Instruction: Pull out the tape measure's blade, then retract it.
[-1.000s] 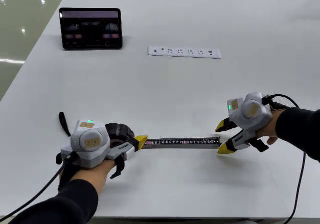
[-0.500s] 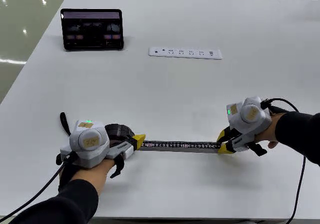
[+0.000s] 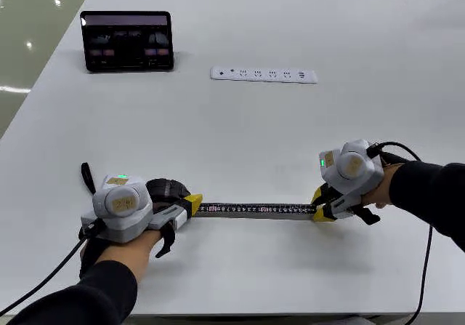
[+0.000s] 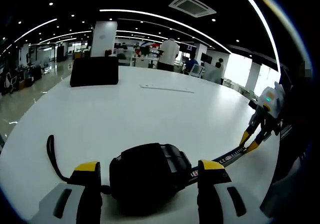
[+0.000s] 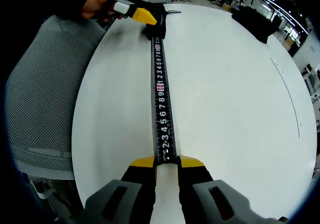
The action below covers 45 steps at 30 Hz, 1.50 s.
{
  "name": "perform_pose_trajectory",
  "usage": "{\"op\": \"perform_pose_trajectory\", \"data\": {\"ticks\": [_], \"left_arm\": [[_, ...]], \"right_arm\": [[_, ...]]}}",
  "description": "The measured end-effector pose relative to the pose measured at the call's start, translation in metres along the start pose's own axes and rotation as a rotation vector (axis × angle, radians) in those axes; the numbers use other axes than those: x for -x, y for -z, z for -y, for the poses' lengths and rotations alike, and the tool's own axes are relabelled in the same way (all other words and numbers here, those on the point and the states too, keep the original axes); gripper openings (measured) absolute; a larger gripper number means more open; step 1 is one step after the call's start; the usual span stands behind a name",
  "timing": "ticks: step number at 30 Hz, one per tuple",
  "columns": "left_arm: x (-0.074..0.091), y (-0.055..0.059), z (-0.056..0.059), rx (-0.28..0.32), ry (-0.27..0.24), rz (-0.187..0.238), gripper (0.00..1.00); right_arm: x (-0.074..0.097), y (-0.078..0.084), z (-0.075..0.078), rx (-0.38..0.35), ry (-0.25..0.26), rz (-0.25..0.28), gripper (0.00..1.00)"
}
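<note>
A black tape measure case [image 3: 166, 193] [image 4: 148, 172] lies on the white table [image 3: 240, 143] at the near left, held between the yellow-tipped jaws of my left gripper [image 3: 183, 207] [image 4: 149, 170], which is shut on it. Its dark blade [image 3: 254, 209] [image 5: 161, 88] runs out flat to the right along the table, white numbers showing. My right gripper [image 3: 320, 210] [image 5: 166, 161] is shut on the blade's end, at about the 1 to 2 mark. The case's black wrist strap [image 3: 87, 177] [image 4: 53, 156] trails off to the left.
A dark tablet [image 3: 127, 40] stands at the far left of the table, and a white power strip [image 3: 264, 74] lies behind the middle. Cables [image 3: 425, 259] hang from both grippers over the near edge. Other people stand far off in the room.
My right gripper went from open around the blade's end to shut on it. The left gripper kept its hold on the case. The head camera shifted slightly.
</note>
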State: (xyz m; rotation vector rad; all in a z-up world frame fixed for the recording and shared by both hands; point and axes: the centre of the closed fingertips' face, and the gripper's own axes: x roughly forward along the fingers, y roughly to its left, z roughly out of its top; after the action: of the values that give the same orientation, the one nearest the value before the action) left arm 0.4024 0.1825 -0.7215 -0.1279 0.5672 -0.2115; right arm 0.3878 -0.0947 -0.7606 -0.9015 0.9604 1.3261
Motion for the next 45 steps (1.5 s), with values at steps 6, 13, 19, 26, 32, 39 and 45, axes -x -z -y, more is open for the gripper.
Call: {"op": "perform_pose_trajectory", "data": {"ticks": [6, 13, 19, 26, 32, 39, 45], "left_arm": [[-0.0010, 0.0078, -0.0013, 0.027, -0.007, -0.037, 0.69], [0.0010, 0.0078, 0.0011, 0.041, -0.006, -0.046, 0.62], [0.0032, 0.0062, 0.0020, 0.063, -0.003, -0.038, 0.61], [0.0021, 0.0074, 0.0019, 0.030, -0.011, -0.063, 0.59], [0.0015, 0.0072, 0.0001, 0.019, -0.015, -0.073, 0.58], [0.0016, 0.0070, 0.0006, 0.031, -0.011, -0.075, 0.58], [0.0017, 0.0073, 0.0007, 0.038, -0.007, -0.081, 0.58]], "right_arm": [[-0.0013, 0.0000, 0.0018, -0.042, 0.015, -0.026, 0.11], [-0.0017, 0.0011, 0.0014, -0.023, 0.016, -0.036, 0.11], [-0.0021, 0.0012, 0.0013, -0.042, 0.024, -0.042, 0.11], [-0.0017, 0.0014, 0.0010, -0.071, 0.035, -0.020, 0.11], [-0.0017, -0.0007, 0.0000, -0.082, 0.040, -0.009, 0.11], [-0.0024, -0.0024, -0.0003, -0.061, 0.037, 0.005, 0.11], [-0.0025, -0.0060, -0.0006, -0.075, 0.048, 0.044, 0.10]]}}
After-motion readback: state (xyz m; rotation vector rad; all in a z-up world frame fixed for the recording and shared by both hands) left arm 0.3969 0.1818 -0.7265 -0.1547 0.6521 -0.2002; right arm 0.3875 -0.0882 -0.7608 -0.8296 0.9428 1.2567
